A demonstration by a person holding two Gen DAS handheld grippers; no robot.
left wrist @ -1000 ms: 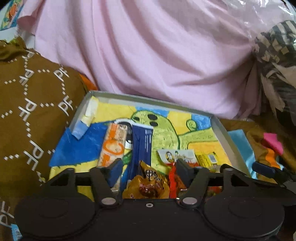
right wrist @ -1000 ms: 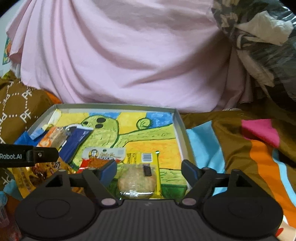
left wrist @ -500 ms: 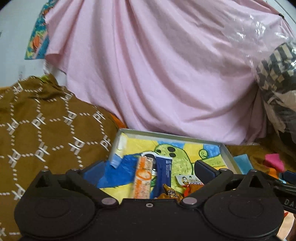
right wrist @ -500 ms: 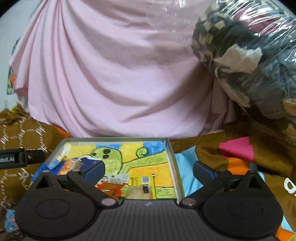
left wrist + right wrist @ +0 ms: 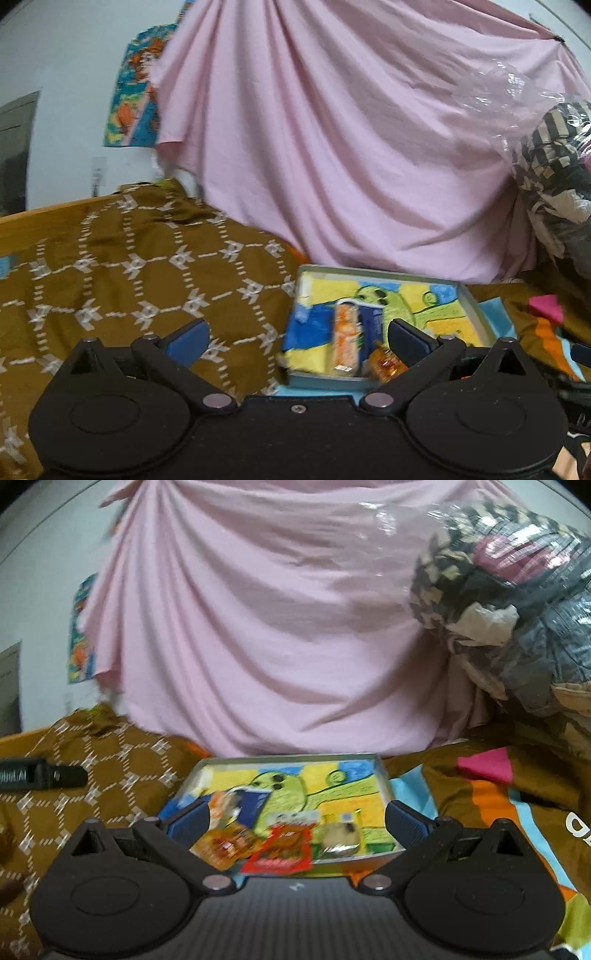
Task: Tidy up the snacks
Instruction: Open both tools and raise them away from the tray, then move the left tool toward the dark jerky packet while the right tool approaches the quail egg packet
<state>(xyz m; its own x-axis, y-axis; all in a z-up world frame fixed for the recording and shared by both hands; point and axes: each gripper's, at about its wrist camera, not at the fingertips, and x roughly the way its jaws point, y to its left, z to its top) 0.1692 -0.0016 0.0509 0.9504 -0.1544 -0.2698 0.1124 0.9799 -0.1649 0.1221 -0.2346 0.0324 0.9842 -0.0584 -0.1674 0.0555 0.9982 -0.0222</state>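
Note:
A shallow grey tray (image 5: pixel 321 380) with a yellow, green and blue drawing on its floor lies on the bed. It holds an orange packet (image 5: pixel 345 343), a dark blue packet (image 5: pixel 371 325) and a golden wrapper (image 5: pixel 388 363). The right wrist view shows the same tray (image 5: pixel 288 758) with the golden wrapper (image 5: pixel 225 843), a red packet (image 5: pixel 284 853) and a round wrapped biscuit (image 5: pixel 338 834) near its front edge. My left gripper (image 5: pixel 297 336) is open and empty, above the tray's left side and the blanket. My right gripper (image 5: pixel 295 818) is open and empty, short of the tray's front.
A brown patterned blanket (image 5: pixel 129 280) covers the left. A pink sheet (image 5: pixel 351 147) hangs behind the tray. A plastic-wrapped bundle (image 5: pixel 517 609) rises at the right over a striped brown, blue and orange cover (image 5: pixel 480 794). The left gripper's body (image 5: pixel 40 775) shows at the left edge.
Both grippers have pulled back and upward from the tray, and their jaws have spread wider. The snacks stay in the tray, now lower and smaller in both views.

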